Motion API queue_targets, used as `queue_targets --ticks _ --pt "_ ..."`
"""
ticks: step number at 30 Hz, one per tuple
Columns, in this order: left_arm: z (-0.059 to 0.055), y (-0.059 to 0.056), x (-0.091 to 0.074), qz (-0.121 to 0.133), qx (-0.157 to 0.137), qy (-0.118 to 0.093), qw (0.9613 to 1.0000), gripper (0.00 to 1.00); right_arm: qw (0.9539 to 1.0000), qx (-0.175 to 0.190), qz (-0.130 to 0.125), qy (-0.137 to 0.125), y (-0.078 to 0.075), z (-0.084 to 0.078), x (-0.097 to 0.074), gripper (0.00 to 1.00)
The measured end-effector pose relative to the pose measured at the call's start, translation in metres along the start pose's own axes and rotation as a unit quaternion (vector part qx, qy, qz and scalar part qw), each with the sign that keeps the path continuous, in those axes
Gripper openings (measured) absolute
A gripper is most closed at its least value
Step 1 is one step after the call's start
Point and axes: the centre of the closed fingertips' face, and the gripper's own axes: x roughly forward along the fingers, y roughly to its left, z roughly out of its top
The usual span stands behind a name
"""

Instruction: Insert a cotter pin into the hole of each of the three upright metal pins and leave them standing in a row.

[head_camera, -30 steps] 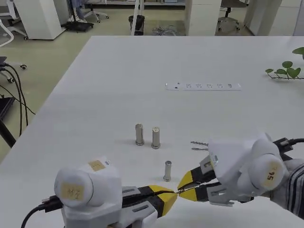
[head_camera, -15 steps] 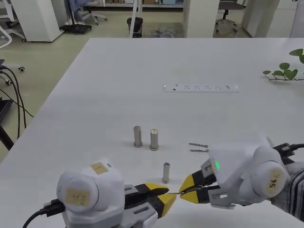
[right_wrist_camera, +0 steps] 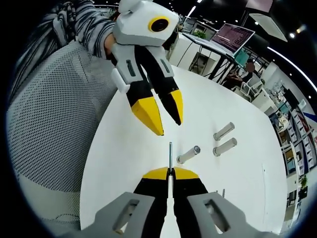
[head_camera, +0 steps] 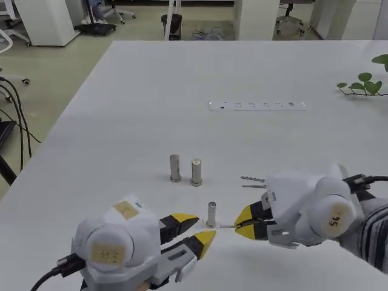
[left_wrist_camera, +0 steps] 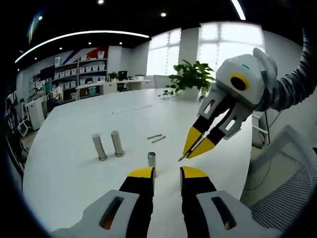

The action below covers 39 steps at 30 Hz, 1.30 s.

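The cotter pin [right_wrist_camera: 170,154] was pinched by its rear end in the closed jaws of the right gripper [head_camera: 242,222], with its free length pointing straight at the lone metal pin [head_camera: 211,214]. Its tip hung just beside that pin on the right, low against the shaft. The left gripper view showed a small gap between them, so it was not yet in any hole. The hole itself was too small to make out.

Judging by its look, the cotter pin would be light, stiff wire, thin and slick enough to swivel in the jaws. The best hold is at the head end, leaving the legs free to enter. The lone metal pin looked small and narrow-based, so a sideways push would likely topple it. It wanted steadying low on the shaft.

The left gripper [head_camera: 195,228] was just left of the lone metal pin, nearer the person, with its jaws apart and empty. Beyond the lone metal pin and to its left, the two other metal pins [head_camera: 185,169] stood upright side by side. Spare cotter pins [head_camera: 253,182] lay on the table [head_camera: 151,109] beyond it to the right, and a power strip [head_camera: 257,106] lay well beyond.
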Motion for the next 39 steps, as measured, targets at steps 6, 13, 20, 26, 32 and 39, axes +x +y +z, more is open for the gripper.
queue_targets --ticks 6,13,20,26,32,39 --pt "-0.002 0.007 0.006 0.023 0.006 0.010 0.9997 0.18 0.9997 0.014 -0.016 0.012 -0.014 -0.007 0.005 0.00" --pt "-0.005 0.015 0.018 0.048 0.002 0.019 0.9987 0.19 0.9987 0.029 -0.026 0.031 -0.025 -0.019 0.011 0.00" --pt "-0.018 0.024 0.032 0.065 -0.011 0.040 0.9971 0.18 0.9980 0.041 -0.028 0.039 -0.028 -0.025 0.017 0.00" --pt "-0.022 0.024 0.044 0.065 -0.028 0.047 0.9964 0.18 0.9978 0.048 -0.027 0.038 -0.030 -0.027 0.022 0.00" --pt "-0.026 0.024 0.056 0.062 -0.036 0.056 0.9959 0.17 0.9976 0.055 -0.025 0.035 -0.031 -0.027 0.025 0.00" --pt "-0.028 0.027 0.067 0.059 -0.042 0.060 0.9955 0.15 0.9975 0.059 -0.023 0.032 -0.031 -0.026 0.027 0.00"
